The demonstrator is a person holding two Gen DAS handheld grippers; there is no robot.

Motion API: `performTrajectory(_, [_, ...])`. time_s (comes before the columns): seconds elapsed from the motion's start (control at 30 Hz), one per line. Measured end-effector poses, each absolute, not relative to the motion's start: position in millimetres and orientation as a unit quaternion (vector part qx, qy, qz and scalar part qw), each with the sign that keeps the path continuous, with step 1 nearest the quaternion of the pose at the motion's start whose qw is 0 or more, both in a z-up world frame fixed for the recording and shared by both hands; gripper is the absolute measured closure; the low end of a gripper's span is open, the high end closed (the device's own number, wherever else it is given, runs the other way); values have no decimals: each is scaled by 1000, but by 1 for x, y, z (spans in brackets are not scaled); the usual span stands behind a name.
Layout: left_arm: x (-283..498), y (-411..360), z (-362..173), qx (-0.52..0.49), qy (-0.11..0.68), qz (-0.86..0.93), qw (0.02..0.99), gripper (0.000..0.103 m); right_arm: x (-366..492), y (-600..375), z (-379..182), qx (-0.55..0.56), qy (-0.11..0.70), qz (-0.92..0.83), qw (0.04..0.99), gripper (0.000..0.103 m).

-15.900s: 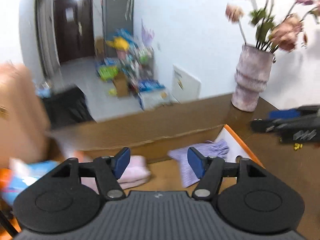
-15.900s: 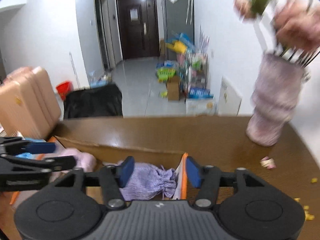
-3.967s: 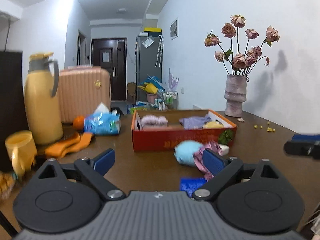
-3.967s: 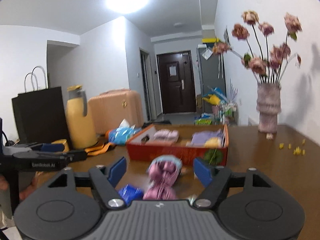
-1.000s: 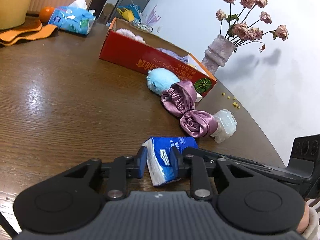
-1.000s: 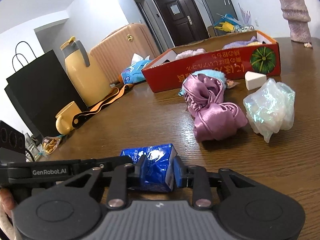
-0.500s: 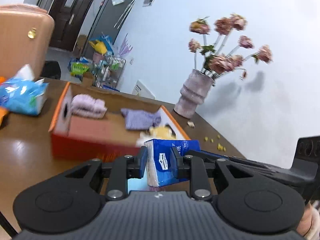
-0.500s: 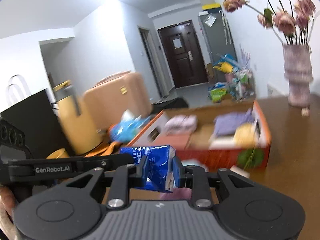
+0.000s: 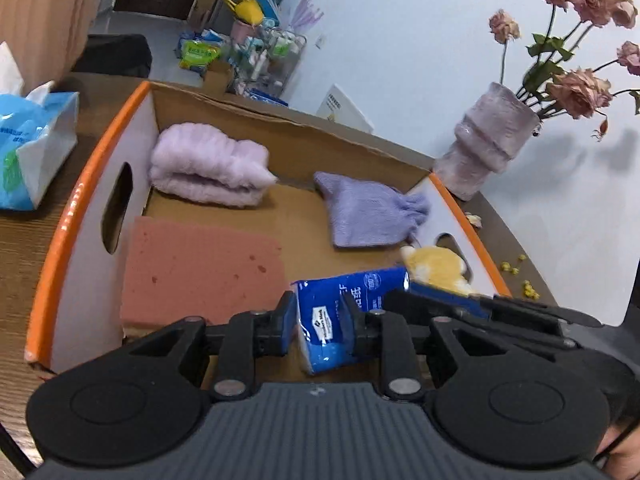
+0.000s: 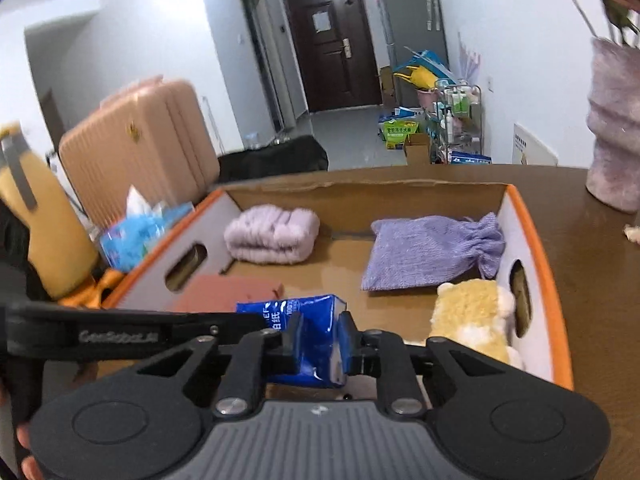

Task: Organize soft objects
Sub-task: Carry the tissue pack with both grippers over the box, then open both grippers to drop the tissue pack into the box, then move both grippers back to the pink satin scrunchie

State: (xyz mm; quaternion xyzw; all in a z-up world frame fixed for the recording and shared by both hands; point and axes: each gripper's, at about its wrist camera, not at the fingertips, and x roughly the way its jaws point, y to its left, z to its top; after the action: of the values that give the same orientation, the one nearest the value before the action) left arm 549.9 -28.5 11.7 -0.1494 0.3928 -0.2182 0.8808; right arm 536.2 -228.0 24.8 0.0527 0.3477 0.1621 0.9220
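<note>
Both grippers are shut on one blue tissue pack [image 9: 340, 312], also seen in the right wrist view [image 10: 308, 336]. My left gripper [image 9: 318, 320] and my right gripper [image 10: 318, 340] hold it over the near part of the open cardboard box [image 9: 56, 236]. In the box lie a folded lilac towel [image 9: 208, 168], a purple drawstring pouch [image 9: 368, 212], a pink sponge [image 9: 200, 268] and a yellow plush toy [image 10: 472, 320]. The right gripper's body reaches into the left wrist view from the right.
A pink vase [image 9: 484, 148] with dried roses stands right of the box on the brown table. A blue tissue bag [image 9: 28, 148] lies left of the box. A yellow thermos [image 10: 36, 216] and a pink suitcase [image 10: 136, 148] are further left.
Both grippers lifted the blue tissue pack off the table and carried it forward over the box. The box contents now sit close below and ahead.
</note>
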Motion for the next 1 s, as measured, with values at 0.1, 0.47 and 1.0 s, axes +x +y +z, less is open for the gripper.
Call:
performTrajectory(0.1, [545,-24,17,-134,398,-219,881,80,537,-220,21,38,360,170,916,87])
performTrajectory(0.47, [514,-19,55,-84,357,-193,910,55,510,-244,64,53,328,172,927,73])
performTrajectory(1.0, [355,7,147,23,161,-97,982,22,357,-265,165,-30,123,124,984,22])
